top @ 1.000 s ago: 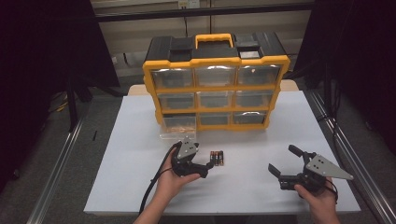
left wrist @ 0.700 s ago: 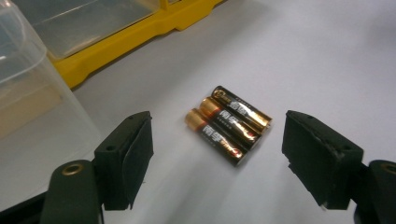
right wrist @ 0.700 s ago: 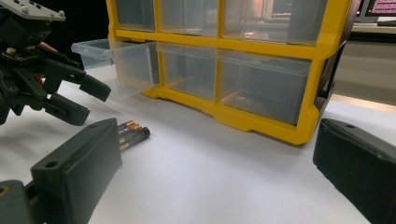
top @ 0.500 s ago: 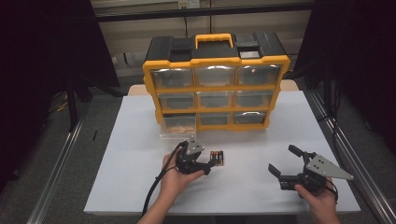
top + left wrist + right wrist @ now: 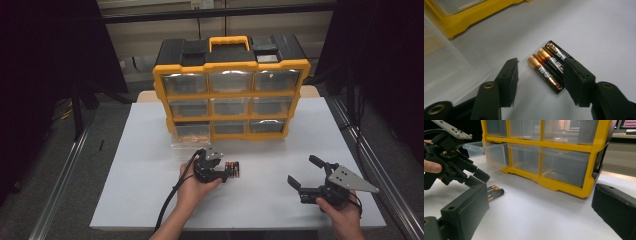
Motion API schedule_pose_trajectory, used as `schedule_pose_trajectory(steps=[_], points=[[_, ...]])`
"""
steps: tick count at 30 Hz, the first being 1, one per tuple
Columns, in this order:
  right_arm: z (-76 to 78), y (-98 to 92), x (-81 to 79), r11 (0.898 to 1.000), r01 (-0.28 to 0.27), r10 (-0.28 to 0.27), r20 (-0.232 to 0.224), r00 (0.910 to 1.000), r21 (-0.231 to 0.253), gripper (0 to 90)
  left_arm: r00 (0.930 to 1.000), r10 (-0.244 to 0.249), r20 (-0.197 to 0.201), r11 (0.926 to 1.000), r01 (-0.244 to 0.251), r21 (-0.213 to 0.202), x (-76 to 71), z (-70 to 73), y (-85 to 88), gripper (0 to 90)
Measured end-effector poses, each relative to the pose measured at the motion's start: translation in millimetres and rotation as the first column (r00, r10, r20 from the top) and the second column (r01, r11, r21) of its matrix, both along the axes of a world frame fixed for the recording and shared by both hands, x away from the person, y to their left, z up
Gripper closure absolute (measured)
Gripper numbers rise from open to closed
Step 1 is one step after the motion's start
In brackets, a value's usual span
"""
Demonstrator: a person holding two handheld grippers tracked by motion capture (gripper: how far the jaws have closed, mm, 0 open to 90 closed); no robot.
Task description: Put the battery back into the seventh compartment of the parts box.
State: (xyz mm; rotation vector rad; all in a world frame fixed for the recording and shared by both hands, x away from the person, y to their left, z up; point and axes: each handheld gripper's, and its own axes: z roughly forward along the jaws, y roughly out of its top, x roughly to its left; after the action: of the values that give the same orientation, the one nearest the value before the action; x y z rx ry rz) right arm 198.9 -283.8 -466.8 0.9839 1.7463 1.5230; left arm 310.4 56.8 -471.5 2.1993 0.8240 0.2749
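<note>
On the white table, the left gripper straddles three batteries; its own view shows them lying side by side, one pad touching. Its jaws have just been closing, half-narrowed but not clamped. The right gripper gapes wide, holding nothing, well apart.

There are three batteries, one yellow box with nine drawers, and two grippers.

Batteries lie before the yellow organizer — its clear drawer pulled out.
</note>
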Motion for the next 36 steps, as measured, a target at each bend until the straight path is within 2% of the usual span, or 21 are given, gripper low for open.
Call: schedule_pose_trajectory(steps=[2,4,6,7,8,10,14,15,16,18,20,21,24,26,28,30,31,32,33,34,36], points=[[-0.2,0.1,0.1,1.000,-0.003,0.003,-0.001,1.0000,0.006,0.8,0.9999,0.007,-0.013,1.0000,-0.007,0.007,0.4,-0.8,-0.5,50.6],[-0.1,-0.2,0.2,1.000,-0.003,0.003,0.001,1.0000,0.003,0.8,0.9997,0.022,-0.009,0.9997,-0.022,-0.006,0.9,-2.8,-1.5,53.2],[0.0,0.0,-0.2,1.000,-0.004,0.004,-0.006,1.0000,0.005,0.8,0.9993,0.030,-0.024,0.9993,-0.029,0.022,2.0,-1.8,-0.3,57.8],[0.0,0.0,-0.2,1.000,-0.004,0.004,-0.006,1.0000,0.005,0.8,0.9994,0.029,-0.019,0.9994,-0.029,0.021,2.8,-3.1,-0.1,57.8],[0.0,0.0,-0.1,1.000,-0.004,0.004,-0.003,1.0000,0.004,0.8,0.9994,0.029,-0.018,0.9987,-0.028,0.043,3.4,-3.0,0.2,60.3],[0.1,-0.3,0.1,1.000,-0.003,0.003,0.000,1.0000,-0.001,0.8,0.9983,0.049,-0.032,0.9974,-0.047,0.053,2.9,-4.4,-0.4,61.9],[-0.1,-0.2,0.1,1.000,-0.005,0.005,-0.001,1.0000,0.003,0.9,0.9977,0.063,-0.025,0.9952,-0.061,0.077,3.5,-4.0,-0.3,69.7],[-0.1,-0.2,0.1,1.000,-0.005,0.005,-0.001,1.0000,0.003,0.8,0.9953,0.091,-0.034,0.9947,-0.089,0.050,2.8,-5.0,-1.4,73.4],[0.0,-0.3,0.0,1.000,-0.003,0.003,-0.001,1.0000,-0.001,0.8,0.9949,0.090,-0.044,0.9942,-0.087,0.062,3.4,-3.8,0.0,77.3],[0.0,-0.3,0.0,1.000,-0.004,0.004,-0.001,1.0000,-0.001,0.8,0.9954,0.083,-0.049,0.9950,-0.080,0.060,4.4,-3.6,1.3,77.3],[0.1,0.0,-0.3,1.000,-0.005,0.005,-0.006,1.0000,0.004,0.9,0.9938,0.081,-0.076,0.9955,-0.077,0.056,5.2,-1.5,3.0,77.5],[0.1,0.0,-0.3,1.000,-0.005,0.005,-0.006,1.0000,0.004,0.9,0.9930,0.091,-0.075,0.9957,-0.090,0.023,5.3,-1.6,3.0,77.5],[0.2,-0.7,0.0,1.000,-0.005,0.005,0.002,1.0000,0.002,0.9,0.9916,0.081,-0.101,0.9967,-0.082,0.000,4.6,4.3,8.0,77.5],[0.0,-0.9,0.4,1.000,-0.005,0.005,0.003,1.0000,0.002,0.9,0.9888,0.071,-0.132,0.9968,-0.075,-0.026,3.6,14.8,13.1,77.5],[0.0,-0.8,0.4,1.000,-0.005,0.005,0.002,1.0000,0.002,0.9,0.9890,0.052,-0.139,0.9979,-0.056,-0.030,4.1,19.0,15.5,77.4],[0.2,-0.2,0.0,1.000,-0.005,0.005,-0.003,1.0000,0.001,0.9,0.9885,0.050,-0.143,0.9957,-0.060,-0.070,3.9,25.9,16.2,77.5],[0.2,-0.3,0.0,1.000,-0.004,0.004,0.000,1.0000,-0.001,0.9,0.9878,0.033,-0.152,0.9972,-0.043,-0.062,5.1,30.9,18.2,77.5],[0.2,-0.3,0.0,1.000,-0.004,0.004,0.000,1.0000,-0.001,0.9,0.9867,0.023,-0.161,0.9965,-0.035,-0.076,6.1,35.6,19.1,77.5],[0.2,-0.2,-0.2,1.000,-0.003,0.003,-0.001,1.0000,0.000,0.9,0.9874,0.024,-0.156,0.9951,-0.039,-0.091,6.5,39.7,19.4,77.5],[0.1,0.0,-0.1,1.000,-0.004,0.004,-0.001,1.0000,0.002,0.9,0.9873,0.011,-0.159,0.9965,-0.024,-0.080,7.6,45.2,20.7,77.5],[0.1,-0.7,-0.1,1.000,-0.001,0.001,0.001,1.0000,0.002,0.9,0.9889,0.004,-0.148,0.9960,-0.017,-0.087,9.3,53.6,21.5,77.5]])
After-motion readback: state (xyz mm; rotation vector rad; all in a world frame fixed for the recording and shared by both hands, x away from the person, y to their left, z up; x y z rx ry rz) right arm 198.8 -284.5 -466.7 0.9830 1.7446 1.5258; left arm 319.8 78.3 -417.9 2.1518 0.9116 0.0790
